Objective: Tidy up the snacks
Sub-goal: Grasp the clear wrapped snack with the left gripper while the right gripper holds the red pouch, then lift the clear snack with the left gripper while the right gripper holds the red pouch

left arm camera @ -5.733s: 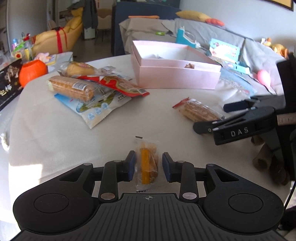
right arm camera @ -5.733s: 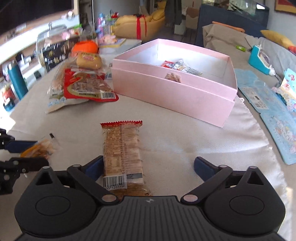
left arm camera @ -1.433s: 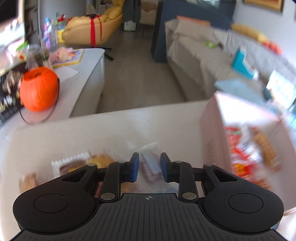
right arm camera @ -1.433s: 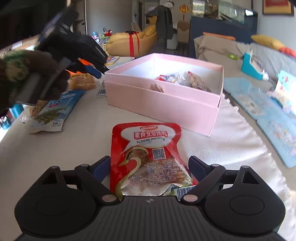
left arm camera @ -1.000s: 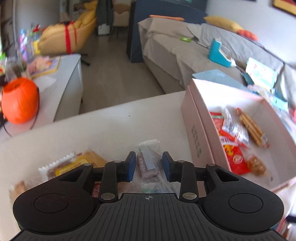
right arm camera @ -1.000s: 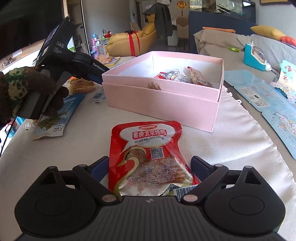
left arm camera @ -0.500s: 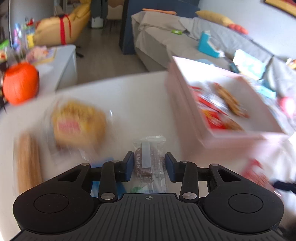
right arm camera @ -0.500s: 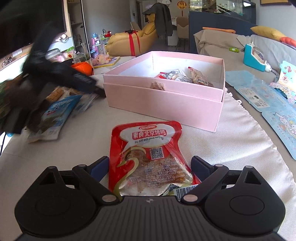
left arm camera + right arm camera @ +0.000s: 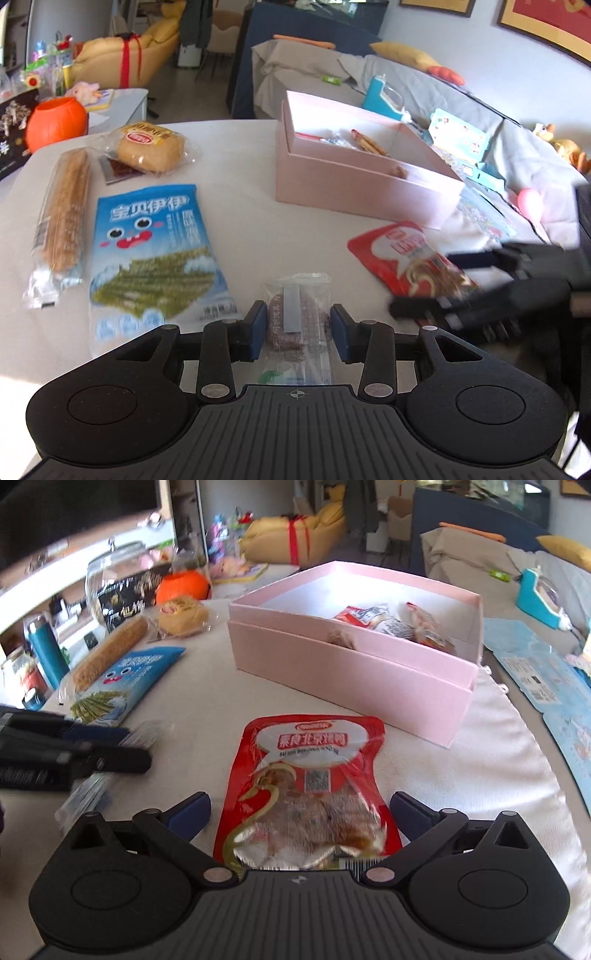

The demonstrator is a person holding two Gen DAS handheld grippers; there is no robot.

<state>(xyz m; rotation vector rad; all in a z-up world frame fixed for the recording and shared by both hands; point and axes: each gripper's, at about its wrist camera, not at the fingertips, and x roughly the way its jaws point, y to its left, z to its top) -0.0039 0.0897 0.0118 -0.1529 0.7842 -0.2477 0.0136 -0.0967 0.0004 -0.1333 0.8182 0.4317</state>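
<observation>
We have the left gripper (image 9: 297, 326) around a small clear-wrapped brown snack bar (image 9: 295, 325). Its jaws are opening, the bar lies between them on the white tablecloth (image 9: 236, 192), and the blue pads (image 9: 257, 325) seem to stand just beside the wrapper, not pressing it. We judge that this bar is no longer held.

Our right gripper (image 9: 297, 810) is also opening, and its jaws stand wide on both sides of a flat red foil pouch with white lettering (image 9: 306, 775), without touching it. The pouch lies flat on the cloth.

Ahead of both grippers stands the open pink cardboard box (image 9: 369, 686), where some snacks already lie. It is near the red pouch and further from the small bar.

What can go wrong here? The pouch is thin and slippery, so when we close on it the pads may slide over the foil or only pinch the cloth under it. The clear wrapper may crumple and slip out if we take only its loose edge. The two grippers are also near each other, so they may collide when both go to the box. To the left of the left gripper lies a blue seaweed snack bag (image 9: 155, 251), which we could push by accident.
</observation>
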